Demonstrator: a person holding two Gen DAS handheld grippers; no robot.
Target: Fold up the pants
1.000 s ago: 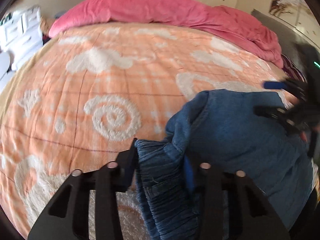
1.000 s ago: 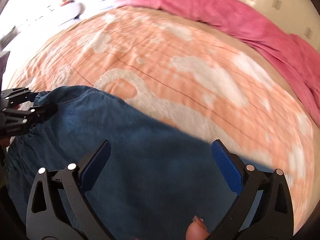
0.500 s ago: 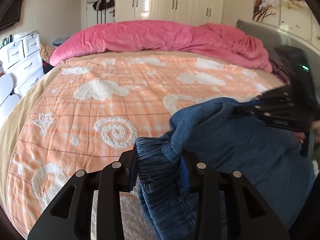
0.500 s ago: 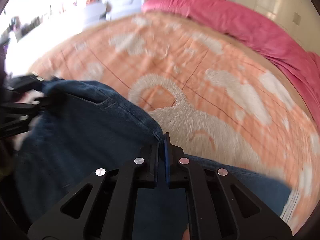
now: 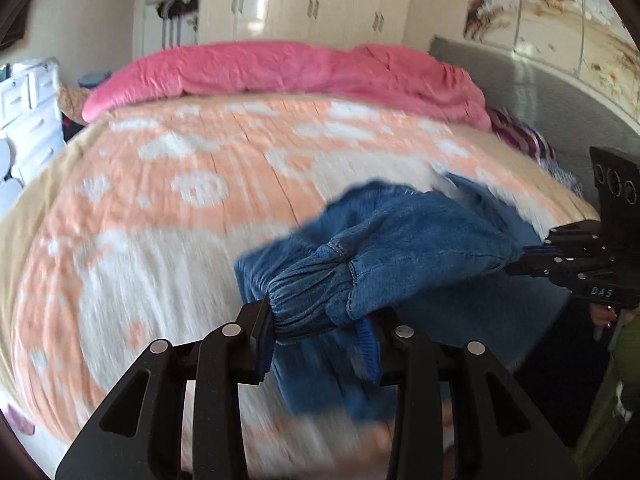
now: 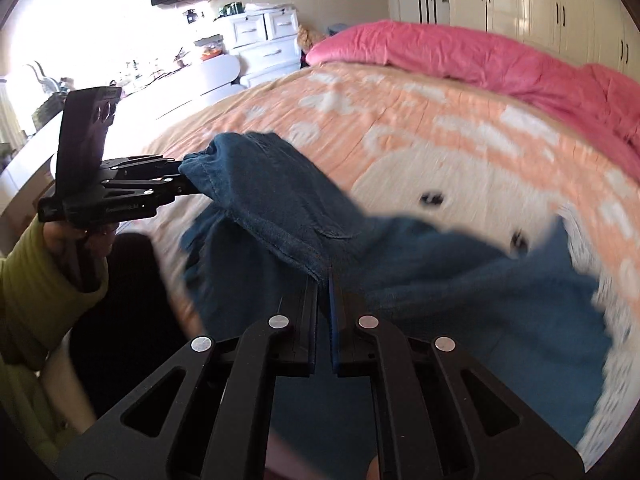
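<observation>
Left gripper (image 5: 320, 330) clenched on gathered elastic waistband of blue pants (image 5: 420, 248), lifted above the orange-and-white bedspread (image 5: 180, 220). Waist edge stretched between both grippers; the rest drapes down onto the bed. Right gripper (image 6: 323, 280) pinched tight on the waist hem. Pink duvet (image 5: 300, 68) at far edge.

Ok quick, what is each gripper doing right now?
Left gripper: shut on the gathered waistband of the blue pants.
Right gripper: shut on another edge of the pants.
</observation>
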